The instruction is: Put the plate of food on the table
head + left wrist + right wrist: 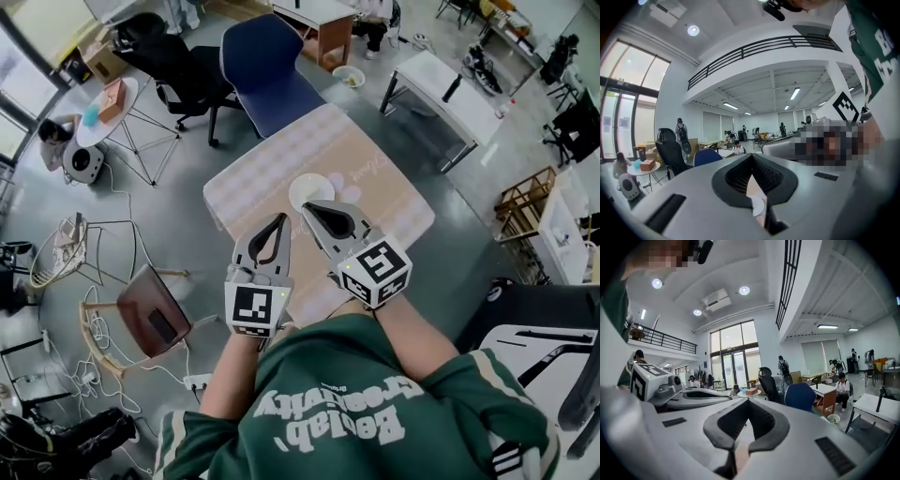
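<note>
- While both claws hang shut and empty above it, your biggest exposure is the table (246, 192). Come down fast or off-line and you hit its near edge, which jolts everything on top.
- Blue chair (272, 70) stands just beside the table's far edge. An over-long reach across could catch it, though the odds look low.
- Plate (312, 190) already sits on the table, near the middle, just past the claw tips. You can't tell from these views whether there's food on it. If you go back to re-seat it, a one-sided pinch on the thin rim could tip it and spill.
- Small pale bits (352, 194) lie just right of the plate, too small to identify. Slide the plate sideways and you push them along.
- Left claw (279, 223) has its jaws pressed together on nothing. Descend like that and the tips strike the plate instead of straddling the rim, so spread them first.
- Right claw (311, 208) is also closed on nothing and sits just beside the left claw. The two could clash if both converge on the plate.
</note>
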Demonstrator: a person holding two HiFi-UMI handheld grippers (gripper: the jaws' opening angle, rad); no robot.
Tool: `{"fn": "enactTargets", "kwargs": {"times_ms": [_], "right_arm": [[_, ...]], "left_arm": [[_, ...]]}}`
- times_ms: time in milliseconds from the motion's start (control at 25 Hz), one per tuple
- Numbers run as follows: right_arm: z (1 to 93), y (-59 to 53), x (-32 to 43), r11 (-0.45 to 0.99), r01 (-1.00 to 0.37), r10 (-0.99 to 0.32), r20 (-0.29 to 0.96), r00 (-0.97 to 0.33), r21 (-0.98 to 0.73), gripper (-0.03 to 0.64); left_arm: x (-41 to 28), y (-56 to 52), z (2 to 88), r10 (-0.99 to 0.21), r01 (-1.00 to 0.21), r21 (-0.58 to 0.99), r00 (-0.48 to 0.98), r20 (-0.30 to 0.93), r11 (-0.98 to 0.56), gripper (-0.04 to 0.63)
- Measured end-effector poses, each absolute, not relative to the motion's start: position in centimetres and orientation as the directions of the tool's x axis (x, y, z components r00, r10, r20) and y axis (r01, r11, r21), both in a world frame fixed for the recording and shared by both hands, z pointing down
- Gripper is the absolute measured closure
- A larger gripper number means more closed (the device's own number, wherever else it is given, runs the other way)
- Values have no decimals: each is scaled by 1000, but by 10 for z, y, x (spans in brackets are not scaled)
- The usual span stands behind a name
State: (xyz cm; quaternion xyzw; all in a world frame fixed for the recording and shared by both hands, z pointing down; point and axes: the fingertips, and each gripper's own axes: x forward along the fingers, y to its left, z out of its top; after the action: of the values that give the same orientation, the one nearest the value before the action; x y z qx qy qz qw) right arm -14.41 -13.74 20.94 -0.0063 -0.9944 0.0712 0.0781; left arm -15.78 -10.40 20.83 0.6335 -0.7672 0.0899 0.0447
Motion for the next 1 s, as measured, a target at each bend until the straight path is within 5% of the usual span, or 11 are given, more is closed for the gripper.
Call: {"fn": "enactTargets", "kwargs": {"times_ms": [1000], "right_arm": [[199, -115, -155, 987, 130, 142, 140, -980, -95, 601]], "left_arm": [[-162, -98, 187, -953, -963, -135, -254, 164, 233, 586]]}}
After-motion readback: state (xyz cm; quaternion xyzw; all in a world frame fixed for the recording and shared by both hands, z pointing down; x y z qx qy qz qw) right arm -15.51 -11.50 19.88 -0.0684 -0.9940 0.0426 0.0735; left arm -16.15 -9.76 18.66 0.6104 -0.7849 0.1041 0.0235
